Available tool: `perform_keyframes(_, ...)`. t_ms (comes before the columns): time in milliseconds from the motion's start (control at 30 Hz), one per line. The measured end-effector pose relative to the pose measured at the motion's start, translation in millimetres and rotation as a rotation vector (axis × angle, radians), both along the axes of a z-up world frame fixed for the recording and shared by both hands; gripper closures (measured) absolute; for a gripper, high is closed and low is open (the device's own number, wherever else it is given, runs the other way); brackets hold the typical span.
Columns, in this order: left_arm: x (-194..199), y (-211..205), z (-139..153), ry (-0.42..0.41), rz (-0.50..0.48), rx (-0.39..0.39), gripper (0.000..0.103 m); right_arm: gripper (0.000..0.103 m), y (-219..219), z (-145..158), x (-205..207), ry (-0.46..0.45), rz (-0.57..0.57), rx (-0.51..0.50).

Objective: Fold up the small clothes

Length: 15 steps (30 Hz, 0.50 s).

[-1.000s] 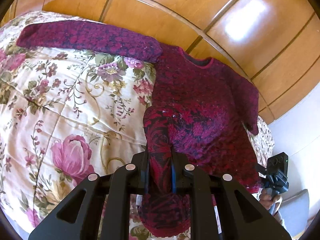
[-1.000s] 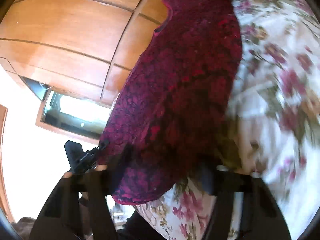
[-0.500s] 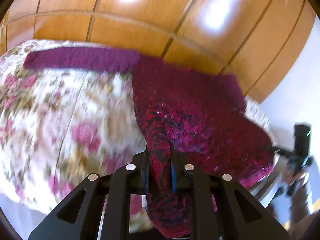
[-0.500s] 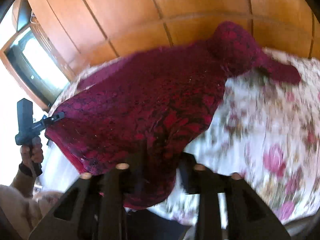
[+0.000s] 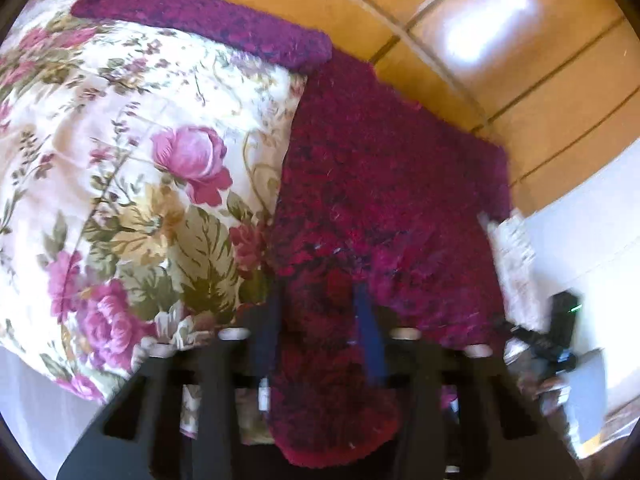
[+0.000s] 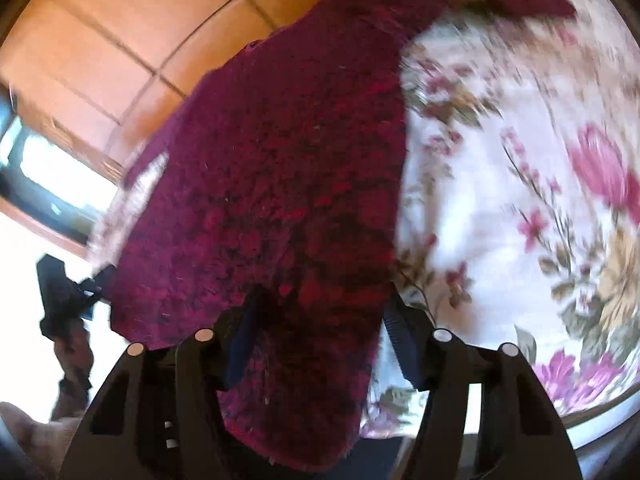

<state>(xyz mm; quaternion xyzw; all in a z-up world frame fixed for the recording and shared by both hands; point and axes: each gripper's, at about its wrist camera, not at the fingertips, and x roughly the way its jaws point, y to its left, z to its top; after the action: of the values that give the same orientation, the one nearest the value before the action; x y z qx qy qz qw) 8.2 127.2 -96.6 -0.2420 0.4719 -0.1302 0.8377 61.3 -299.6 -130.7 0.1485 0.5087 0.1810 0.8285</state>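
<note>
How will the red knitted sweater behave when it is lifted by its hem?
The sweater will probably flop: its hem already droops between the left tongs. Its fuzzy knit likely grips rather than slips. The long sleeve on the floral quilt may drag behind.

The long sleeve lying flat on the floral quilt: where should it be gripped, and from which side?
Grip the sleeve at its free cuff end, coming from above the quilt. It lies straight and flat away from the sweater body, so the cuff is the loose end that can fold back over the body.
</note>
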Motion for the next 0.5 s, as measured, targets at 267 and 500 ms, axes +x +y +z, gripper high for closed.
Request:
perform_keyframes(267,-26,-5,1,-0.014,-0.001,0.079,0.095,0.088,-4,14,-12,-0.001,0.095,-0.071)
perform_keyframes(500,-7,-3,36,-0.116,0.066,0.127,0.09,0.042,-49,24,12,-0.024,-0.067,-0.004)
